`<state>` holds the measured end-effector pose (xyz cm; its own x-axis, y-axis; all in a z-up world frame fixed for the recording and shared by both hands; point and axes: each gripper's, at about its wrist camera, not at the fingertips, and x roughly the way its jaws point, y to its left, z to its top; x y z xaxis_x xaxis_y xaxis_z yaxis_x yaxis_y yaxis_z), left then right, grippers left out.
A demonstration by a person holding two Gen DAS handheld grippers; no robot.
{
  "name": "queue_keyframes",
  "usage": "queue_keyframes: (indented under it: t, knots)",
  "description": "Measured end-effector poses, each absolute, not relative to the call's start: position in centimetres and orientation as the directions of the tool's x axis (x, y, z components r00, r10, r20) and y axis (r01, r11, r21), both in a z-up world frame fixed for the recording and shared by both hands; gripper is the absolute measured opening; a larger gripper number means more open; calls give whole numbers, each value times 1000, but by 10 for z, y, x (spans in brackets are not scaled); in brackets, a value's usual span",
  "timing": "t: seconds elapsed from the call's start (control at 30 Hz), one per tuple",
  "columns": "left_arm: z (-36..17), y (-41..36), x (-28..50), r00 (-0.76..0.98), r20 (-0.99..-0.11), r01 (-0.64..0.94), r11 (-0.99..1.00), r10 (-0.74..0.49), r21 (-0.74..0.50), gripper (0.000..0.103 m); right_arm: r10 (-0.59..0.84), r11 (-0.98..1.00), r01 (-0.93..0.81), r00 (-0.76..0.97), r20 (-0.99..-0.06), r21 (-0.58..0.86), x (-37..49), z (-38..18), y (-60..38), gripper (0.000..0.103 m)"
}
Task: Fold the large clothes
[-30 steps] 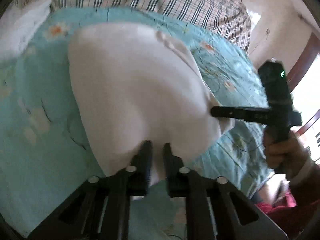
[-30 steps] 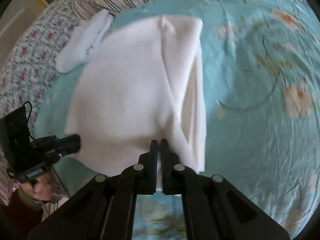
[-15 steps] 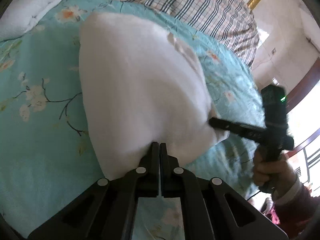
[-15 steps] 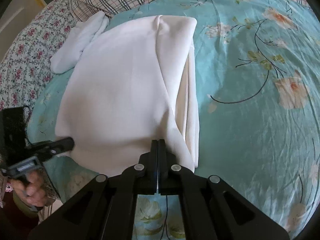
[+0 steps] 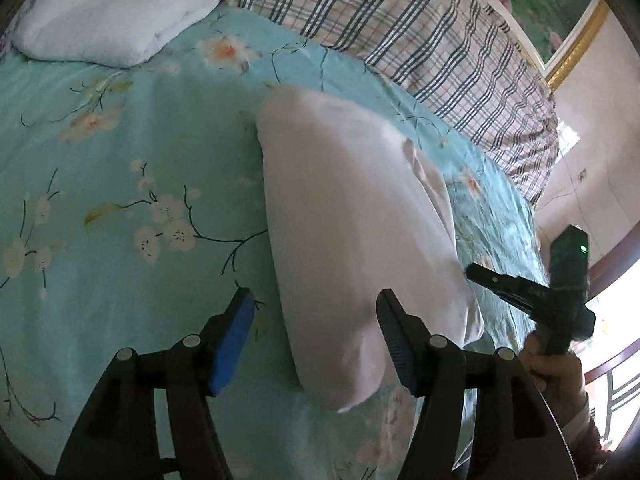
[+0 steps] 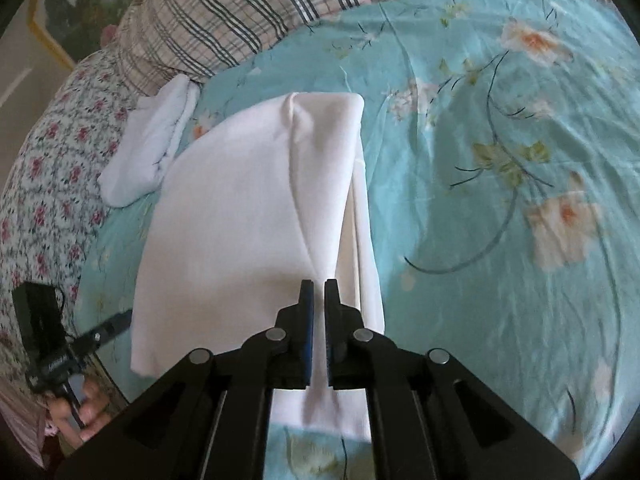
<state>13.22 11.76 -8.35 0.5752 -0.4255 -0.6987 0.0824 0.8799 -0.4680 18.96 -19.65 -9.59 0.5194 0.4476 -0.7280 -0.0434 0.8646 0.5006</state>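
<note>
1. On the left wrist view I see my left gripper (image 5: 316, 316) with its jaws spread wide; they have just been opening. The near end of the folded white garment (image 5: 352, 240) sits between them, but neither pad presses on it, so the cloth is released.
2. The garment lies flat on the turquoise floral bedsheet (image 5: 120, 168). Beyond the garment's far end a plaid pillow (image 5: 420, 40) runs across the bed. Up and to the left of the garment, well apart from it, lies a folded white towel (image 5: 116, 12).
3. To the right of the garment's near corner, the right gripper (image 5: 480, 274) pokes in, held by a hand (image 5: 556, 368); its tips are just off the cloth edge.
4. On the right wrist view my right gripper (image 6: 316, 292) shows its fingers (image 6: 306, 320) nearly clenched, a thin slit between them. White cloth of the garment (image 6: 248, 216) shows in that slit; I cannot tell whether the pads still pinch it.
5. Left of the garment's far end the towel (image 6: 152, 148) touches it or nearly so. A flowered quilt (image 6: 52, 168) lies farther left, the plaid pillow (image 6: 240, 12) behind.
6. At the garment's near left corner the left gripper (image 6: 116, 322) is partly hidden by the cloth.
</note>
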Motion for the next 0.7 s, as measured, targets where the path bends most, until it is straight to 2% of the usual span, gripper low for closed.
queue_keyframes:
  t: [0.03,0.07,0.1,0.17,0.37,0.4,0.43,0.57,0.7]
  knots:
    - [-84,117,134,571,-701,81,879,-427,-470,64,453,861,-36,509,-732,508,196,-99,-194,6]
    - [-86,115,135,568,-702,80,878,-429,-472,64,455,858,-28,506,-732,514,200,-102,-195,13]
    - [-87,115,137,565,-704,79,878,-430,-473,64,462,849,-17,512,-724,529,205,-104,-196,28]
    - [-89,114,138,560,-706,80,876,-434,-475,64,480,830,-12,522,-705,557,206,-105,-195,42]
    - [-95,105,147,542,-713,86,873,-445,-479,65,497,818,-21,528,-688,575,222,-111,-191,39]
    - [-96,103,150,538,-715,86,873,-446,-480,65,505,811,-29,537,-676,584,228,-109,-190,20]
    - [-95,102,151,536,-716,83,872,-447,-482,65,507,809,-31,542,-670,587,231,-107,-190,5]
    - [-87,94,154,550,-714,97,883,-433,-460,65,466,825,-82,660,-590,560,217,-70,-195,6]
    - [-102,83,163,507,-748,100,892,-428,-442,68,414,866,-33,604,-680,498,215,-95,-195,5]
